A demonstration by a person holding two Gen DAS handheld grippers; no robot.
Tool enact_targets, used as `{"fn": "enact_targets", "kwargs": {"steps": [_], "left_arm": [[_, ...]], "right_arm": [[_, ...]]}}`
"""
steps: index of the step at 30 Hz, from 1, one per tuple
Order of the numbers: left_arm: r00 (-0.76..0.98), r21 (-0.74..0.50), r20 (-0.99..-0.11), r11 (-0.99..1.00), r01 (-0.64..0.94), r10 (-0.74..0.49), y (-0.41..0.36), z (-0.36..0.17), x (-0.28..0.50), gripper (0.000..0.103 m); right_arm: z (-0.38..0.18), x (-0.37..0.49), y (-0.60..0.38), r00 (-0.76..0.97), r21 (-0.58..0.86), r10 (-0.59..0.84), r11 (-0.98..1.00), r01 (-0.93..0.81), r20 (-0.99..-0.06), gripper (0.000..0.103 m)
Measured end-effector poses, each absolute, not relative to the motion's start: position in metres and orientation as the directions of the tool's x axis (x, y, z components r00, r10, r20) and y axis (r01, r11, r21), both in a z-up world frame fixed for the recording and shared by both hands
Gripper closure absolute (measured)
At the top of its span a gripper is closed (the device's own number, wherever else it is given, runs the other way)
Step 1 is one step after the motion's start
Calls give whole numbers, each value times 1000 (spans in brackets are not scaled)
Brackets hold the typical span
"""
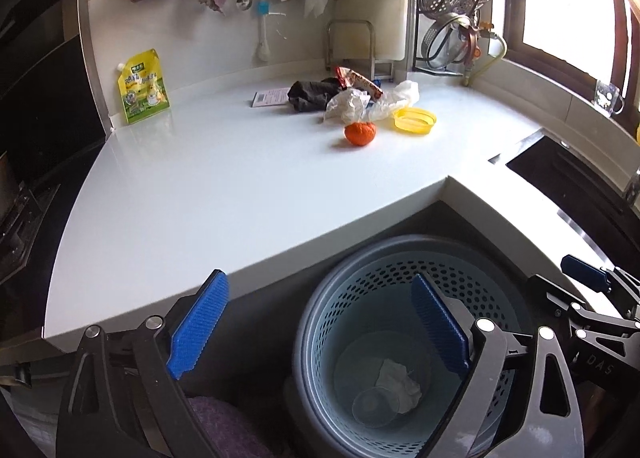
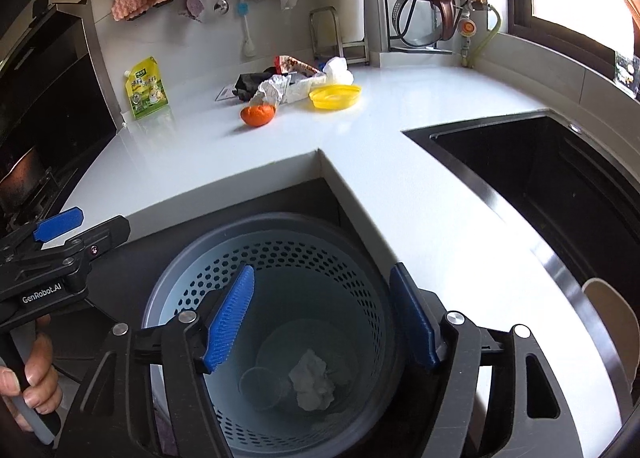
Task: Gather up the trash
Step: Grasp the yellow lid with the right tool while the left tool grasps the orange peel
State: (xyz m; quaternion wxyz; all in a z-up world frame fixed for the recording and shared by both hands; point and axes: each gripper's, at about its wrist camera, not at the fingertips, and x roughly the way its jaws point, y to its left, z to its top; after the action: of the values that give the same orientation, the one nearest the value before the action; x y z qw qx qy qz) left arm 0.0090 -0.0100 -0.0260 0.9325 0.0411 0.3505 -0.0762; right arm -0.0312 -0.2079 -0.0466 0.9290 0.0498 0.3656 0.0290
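Sink (image 2: 540, 177) basin plain in right view only.

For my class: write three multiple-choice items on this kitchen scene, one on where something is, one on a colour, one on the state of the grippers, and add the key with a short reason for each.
1. Where is the orange fruit?
A. in the bin
B. on the white counter, in front of the trash pile
C. in the sink

2. What colour is the shallow lid beside the pile of wrappers?
A. yellow
B. green
C. red

3. How are the left gripper and the right gripper?
A. both open and holding nothing
B. left shut on a wrapper
C. right shut on the fruit

Key: 1 B, the fruit sits on the counter just ahead of the crumpled plastic. 2 A, the lid is bright yellow. 3 A, each pair of blue pads stands wide apart above the perforated bin, which holds only a crumpled tissue and a clear round lid.
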Motion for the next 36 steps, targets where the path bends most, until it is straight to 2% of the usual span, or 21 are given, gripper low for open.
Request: {"fn": "enact_targets", "kwargs": {"steps": [7, 16, 29, 36], "left_arm": [[786, 13, -609, 989, 147, -109, -13, 0, 49, 8], [800, 8, -594, 993, 117, -90, -24, 16, 109, 7], [764, 10, -642, 996, 88, -61, -36, 2, 170, 7], [749, 19, -660, 996, 87, -52, -38, -8, 184, 7]], "right_arm": [[-18, 15, -225, 755, 90, 80, 996, -28, -651, 32], [14, 75, -254, 772, 56, 68, 998, -42, -632, 27], [-12, 194, -266, 663, 121, 171, 985, -122, -728, 26], [-30, 232, -257, 609, 156, 210, 978, -140, -765, 26]]}}
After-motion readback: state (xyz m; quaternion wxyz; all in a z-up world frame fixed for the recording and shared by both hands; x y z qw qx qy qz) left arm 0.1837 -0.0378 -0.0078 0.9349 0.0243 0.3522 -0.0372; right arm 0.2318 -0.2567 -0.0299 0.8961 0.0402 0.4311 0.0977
